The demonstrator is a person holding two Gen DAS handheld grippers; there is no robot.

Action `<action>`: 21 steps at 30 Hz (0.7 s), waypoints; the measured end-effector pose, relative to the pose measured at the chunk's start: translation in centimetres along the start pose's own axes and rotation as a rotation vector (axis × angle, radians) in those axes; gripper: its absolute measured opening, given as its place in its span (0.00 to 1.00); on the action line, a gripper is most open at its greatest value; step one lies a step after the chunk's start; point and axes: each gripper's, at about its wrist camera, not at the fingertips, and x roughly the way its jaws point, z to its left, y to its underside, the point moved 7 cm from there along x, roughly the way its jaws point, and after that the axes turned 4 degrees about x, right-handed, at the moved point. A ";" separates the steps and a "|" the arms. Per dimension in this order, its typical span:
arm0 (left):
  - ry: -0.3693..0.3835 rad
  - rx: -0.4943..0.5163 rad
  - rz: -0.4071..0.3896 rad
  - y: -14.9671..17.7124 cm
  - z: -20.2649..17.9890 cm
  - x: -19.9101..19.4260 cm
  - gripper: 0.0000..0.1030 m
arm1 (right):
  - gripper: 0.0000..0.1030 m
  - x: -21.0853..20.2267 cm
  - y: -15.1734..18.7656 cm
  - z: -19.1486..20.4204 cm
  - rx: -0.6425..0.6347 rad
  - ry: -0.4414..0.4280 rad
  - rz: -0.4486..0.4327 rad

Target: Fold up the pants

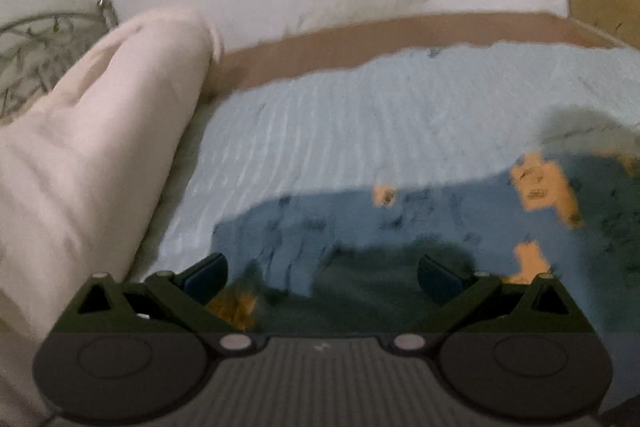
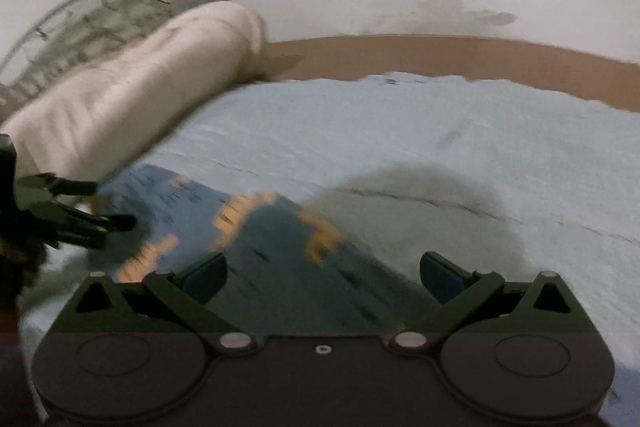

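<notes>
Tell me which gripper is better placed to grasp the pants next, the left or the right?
Probably the left. The left gripper is open with the pants spread directly between and ahead of its fingers. The right gripper, also open, sits over the pants' right edge, partly over the sheet. Both views are blurred.

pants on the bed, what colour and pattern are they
Blue pants with scattered orange patches, clearest in the left wrist view.

Blue pants (image 1: 304,227) with orange patches; pale blue ribbed bedspread (image 1: 360,119); cream pillow (image 1: 100,147).
</notes>
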 end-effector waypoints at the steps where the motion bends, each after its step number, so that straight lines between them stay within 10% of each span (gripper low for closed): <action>1: 0.015 0.000 -0.012 -0.4 -0.4 0.0 1.00 | 0.99 1.0 -0.6 0.6 -0.002 -0.026 0.013; 13: 0.021 -0.054 0.077 0.7 -0.7 3.8 1.00 | 0.40 12.0 -3.4 1.9 -0.041 -0.108 0.223; 16: 0.007 -0.064 0.086 0.9 -0.1 3.8 1.00 | 0.11 12.1 -3.4 2.4 -0.054 -0.138 0.243; 21: -0.032 -0.065 0.098 0.8 0.6 4.4 1.00 | 0.05 11.9 -3.9 1.9 -0.042 -0.084 0.214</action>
